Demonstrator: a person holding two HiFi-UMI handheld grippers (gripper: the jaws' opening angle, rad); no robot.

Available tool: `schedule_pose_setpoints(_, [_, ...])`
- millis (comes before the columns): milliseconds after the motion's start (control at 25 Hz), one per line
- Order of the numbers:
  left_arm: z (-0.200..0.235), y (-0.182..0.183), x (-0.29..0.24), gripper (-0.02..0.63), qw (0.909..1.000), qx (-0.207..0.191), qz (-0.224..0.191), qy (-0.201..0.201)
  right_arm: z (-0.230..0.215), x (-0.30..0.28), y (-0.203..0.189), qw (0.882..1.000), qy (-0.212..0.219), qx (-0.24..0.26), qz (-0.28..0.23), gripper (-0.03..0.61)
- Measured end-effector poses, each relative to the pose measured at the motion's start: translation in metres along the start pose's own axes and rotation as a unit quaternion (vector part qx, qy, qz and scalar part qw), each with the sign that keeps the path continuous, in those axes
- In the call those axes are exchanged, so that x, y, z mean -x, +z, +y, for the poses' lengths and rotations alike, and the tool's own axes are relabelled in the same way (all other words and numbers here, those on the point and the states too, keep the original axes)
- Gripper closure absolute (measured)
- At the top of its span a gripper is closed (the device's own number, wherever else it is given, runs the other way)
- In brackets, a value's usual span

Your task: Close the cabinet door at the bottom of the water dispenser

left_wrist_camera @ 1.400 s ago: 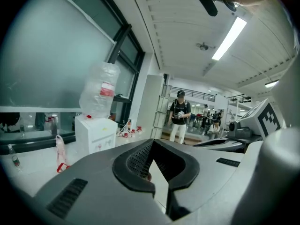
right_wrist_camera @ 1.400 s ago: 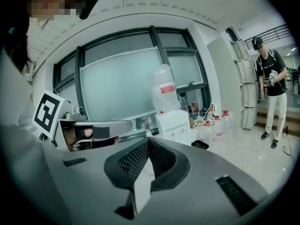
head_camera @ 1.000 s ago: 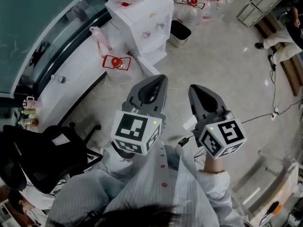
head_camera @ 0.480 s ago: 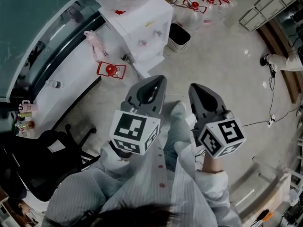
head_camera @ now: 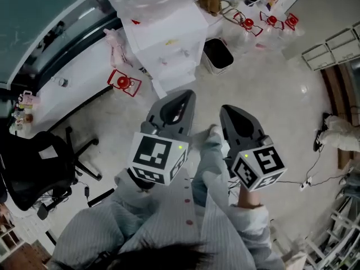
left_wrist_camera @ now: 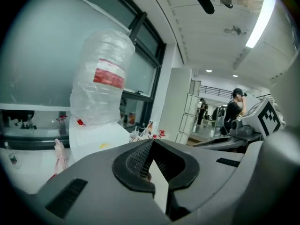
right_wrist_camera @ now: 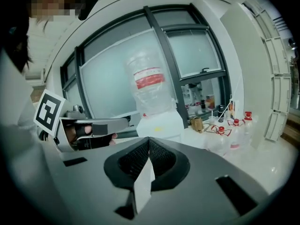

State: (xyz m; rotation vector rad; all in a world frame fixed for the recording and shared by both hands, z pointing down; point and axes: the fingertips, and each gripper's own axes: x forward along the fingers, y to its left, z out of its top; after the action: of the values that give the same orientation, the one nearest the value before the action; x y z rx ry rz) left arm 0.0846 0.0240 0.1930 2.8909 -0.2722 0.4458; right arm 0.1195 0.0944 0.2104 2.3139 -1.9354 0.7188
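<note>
Jaws on your left gripper (head_camera: 187, 95) and right gripper (head_camera: 226, 111) are closed and empty, side by side, well short of the water dispenser (head_camera: 166, 35), whose bottom cabinet door (head_camera: 160, 85) stands ajar.

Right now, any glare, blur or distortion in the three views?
Head view: sharp, fisheye-curved edges, small glare spot on the floor. Left gripper view: ceiling light blown out, corners vignetted. Right gripper view: window frames bow strongly, dark corners.

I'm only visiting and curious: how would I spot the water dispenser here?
Find the long frosted window wall. Near it stands the water dispenser, a white floor cabinet. Unlike the bin beside it, it carries a big clear bottle with a red label.
</note>
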Motion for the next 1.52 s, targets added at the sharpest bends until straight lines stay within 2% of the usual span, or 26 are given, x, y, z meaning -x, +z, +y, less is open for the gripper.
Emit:
schedule_pose_setpoints(320, [-0.021,0.019,-0.059,0.603,0.9935,0.047,-0.017,0.102,-0.075,-0.010,0.031,0.994,0.092,0.048,0.043,0.565])
schedule_pose_setpoints(600, [-0.011,0.008,-0.057,0.603,0.9766,0.088,-0.022,0.195,-0.091,-0.032,0.033,0.976,0.174,0.099,0.087,0.565])
schedule_pose_setpoints(800, [0.021,-0.016,-0.027,0.603,0.9583,0.121,-0.018,0.258,-0.062,-0.065,0.017,0.960,0.225,0.112,0.120,0.565])
schedule_pose_setpoints(960, [0.055,-0.038,0.004,0.603,0.9441,0.142,-0.017,0.297,-0.024,-0.093,0.000,0.948,0.253,0.126,0.143,0.565])
schedule_pose_setpoints(1160, [0.095,-0.074,0.048,0.603,0.9276,0.165,0.004,0.335,0.028,-0.125,-0.030,0.933,0.286,0.137,0.173,0.565])
schedule_pose_setpoints(1320, [0.121,-0.096,0.071,0.603,0.9188,0.169,0.004,0.356,0.056,-0.149,-0.056,0.924,0.294,0.150,0.191,0.565])
schedule_pose_setpoints(1520, [0.139,-0.132,0.086,0.603,0.9034,0.197,0.010,0.381,0.073,-0.177,-0.101,0.910,0.297,0.174,0.232,0.563])
